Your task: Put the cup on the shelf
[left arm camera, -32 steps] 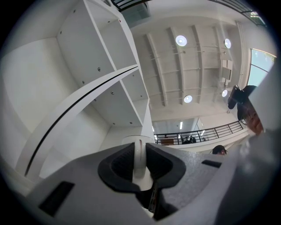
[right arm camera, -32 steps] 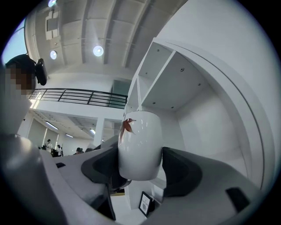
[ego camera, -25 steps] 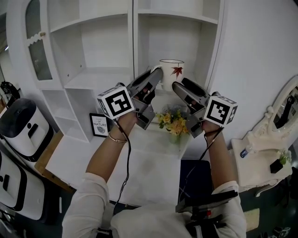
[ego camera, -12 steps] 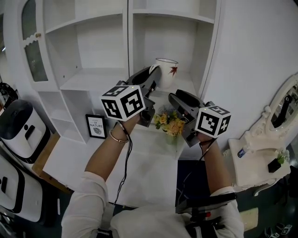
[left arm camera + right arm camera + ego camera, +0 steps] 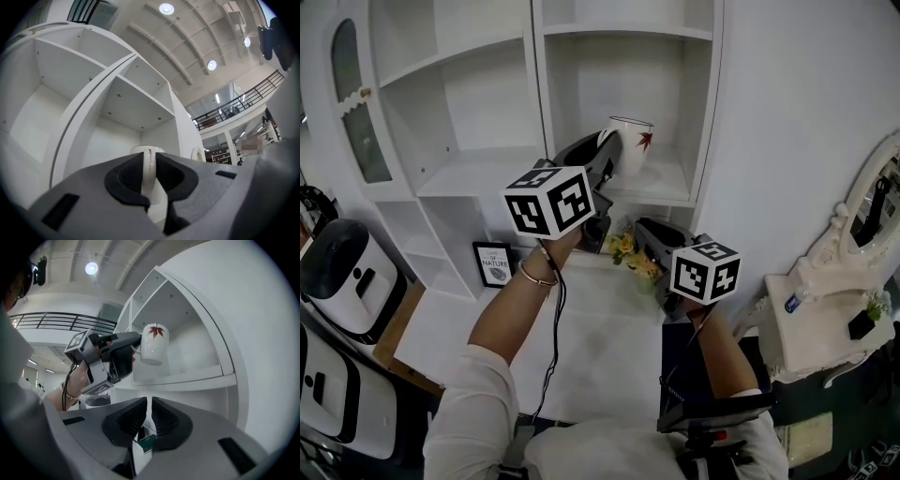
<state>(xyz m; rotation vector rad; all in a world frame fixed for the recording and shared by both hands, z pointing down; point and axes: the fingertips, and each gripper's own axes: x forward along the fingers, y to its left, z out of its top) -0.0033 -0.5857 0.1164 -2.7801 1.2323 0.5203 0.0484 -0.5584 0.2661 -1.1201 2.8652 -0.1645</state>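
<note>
left gripper [image 5: 607, 155] clamped on the handle of the cup [image 5: 628, 141]; pads pinch the loop from both sides, jaws part-way in, held apart by the handle

cup is in the air at the mouth of the right-hand bay, roughly upright, base looks just clear of the shelf [image 5: 670, 187]; not set down yet

right gripper [image 5: 639, 230] sits lower, near the flowers [image 5: 628, 251]; its jaws have just been closing and now stand almost together, a thin slit between the pads, nothing gripped

handling, my read: white glazed mug with a red leaf print, stiff, likely ceramic, so breakable and a bit slick. some weight hangs off to one side of the handle grip, so it may pivot in the pads. handle is the sensible hold; keep it firm, lower the base flat onto the board before letting go
</note>
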